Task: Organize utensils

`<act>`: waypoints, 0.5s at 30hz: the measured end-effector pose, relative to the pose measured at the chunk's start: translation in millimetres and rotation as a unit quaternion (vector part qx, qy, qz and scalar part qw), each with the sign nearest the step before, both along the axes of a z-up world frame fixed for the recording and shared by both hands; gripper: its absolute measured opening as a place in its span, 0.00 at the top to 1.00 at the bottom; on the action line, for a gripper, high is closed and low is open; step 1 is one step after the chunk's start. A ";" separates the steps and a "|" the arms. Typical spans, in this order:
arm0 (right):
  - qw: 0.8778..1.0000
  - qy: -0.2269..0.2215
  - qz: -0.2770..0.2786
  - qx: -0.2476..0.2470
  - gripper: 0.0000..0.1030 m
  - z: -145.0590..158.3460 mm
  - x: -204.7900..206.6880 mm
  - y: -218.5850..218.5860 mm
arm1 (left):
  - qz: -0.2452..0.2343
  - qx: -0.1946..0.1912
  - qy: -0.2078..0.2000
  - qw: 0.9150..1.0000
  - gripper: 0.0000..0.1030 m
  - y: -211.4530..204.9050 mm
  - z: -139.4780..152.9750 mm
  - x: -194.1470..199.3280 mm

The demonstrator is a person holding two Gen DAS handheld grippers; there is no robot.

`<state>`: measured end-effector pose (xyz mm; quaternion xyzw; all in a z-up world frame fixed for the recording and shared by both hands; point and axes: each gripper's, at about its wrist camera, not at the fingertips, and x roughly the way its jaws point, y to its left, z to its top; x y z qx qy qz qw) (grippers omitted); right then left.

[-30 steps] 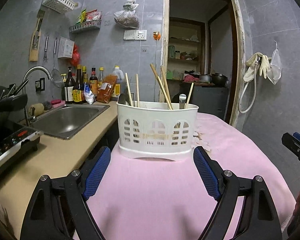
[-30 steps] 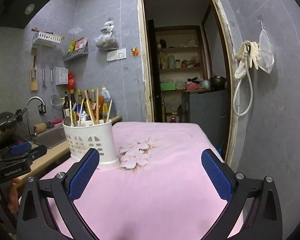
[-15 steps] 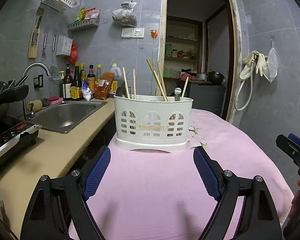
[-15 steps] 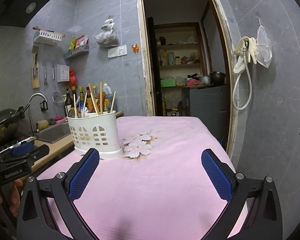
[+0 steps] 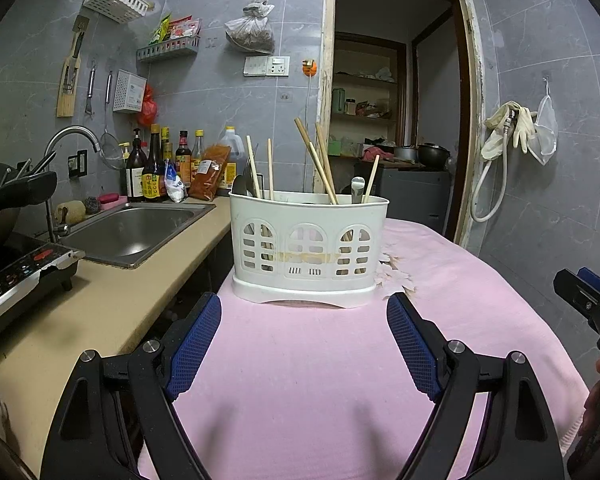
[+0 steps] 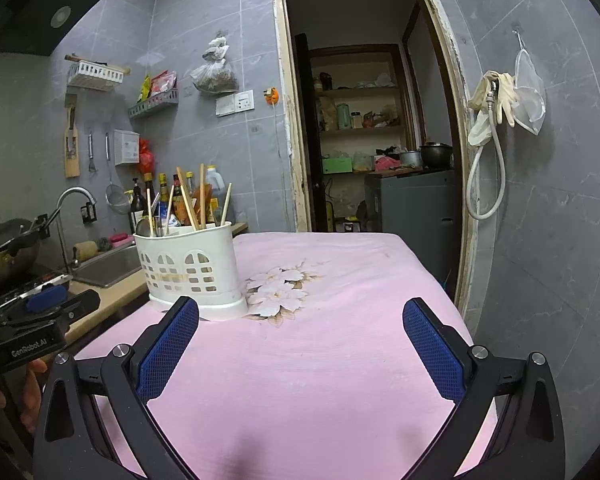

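Note:
A white plastic utensil caddy (image 5: 308, 248) stands on the pink cloth (image 5: 308, 360), holding several wooden chopsticks (image 5: 318, 160) and metal spoons (image 5: 357, 189). It also shows in the right wrist view (image 6: 190, 268), left of centre. My left gripper (image 5: 304, 344) is open and empty, just in front of the caddy. My right gripper (image 6: 300, 348) is open and empty, over the cloth to the right of the caddy.
A beige counter (image 5: 100, 308) with a steel sink (image 5: 132, 232), a faucet (image 5: 72, 136) and sauce bottles (image 5: 156, 168) lies to the left. An induction cooker (image 5: 16, 272) with a wok (image 5: 4, 196) sits at the near left. An open doorway (image 5: 396, 120) is behind, and a grey tiled wall (image 6: 548, 240) stands on the right.
Both grippers have drawn back and lowered slightly; the caddy looks a little farther away and higher in both views. Both stay open and empty.

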<state>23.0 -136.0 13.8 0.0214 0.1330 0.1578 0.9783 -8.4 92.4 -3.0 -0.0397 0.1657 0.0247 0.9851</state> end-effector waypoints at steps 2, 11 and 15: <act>1.000 0.000 0.000 0.000 0.00 0.1 0.2 -0.3 | 0.000 0.000 -0.001 1.000 0.22 -0.1 -0.1 -0.2; 1.000 0.000 0.000 0.000 0.00 -0.1 0.0 -0.7 | 0.001 -0.001 0.000 1.000 0.22 1.9 0.4 1.4; 1.000 0.001 -0.001 0.000 0.00 0.2 1.6 -1.8 | 0.001 -0.002 0.002 1.000 0.22 4.1 0.4 2.8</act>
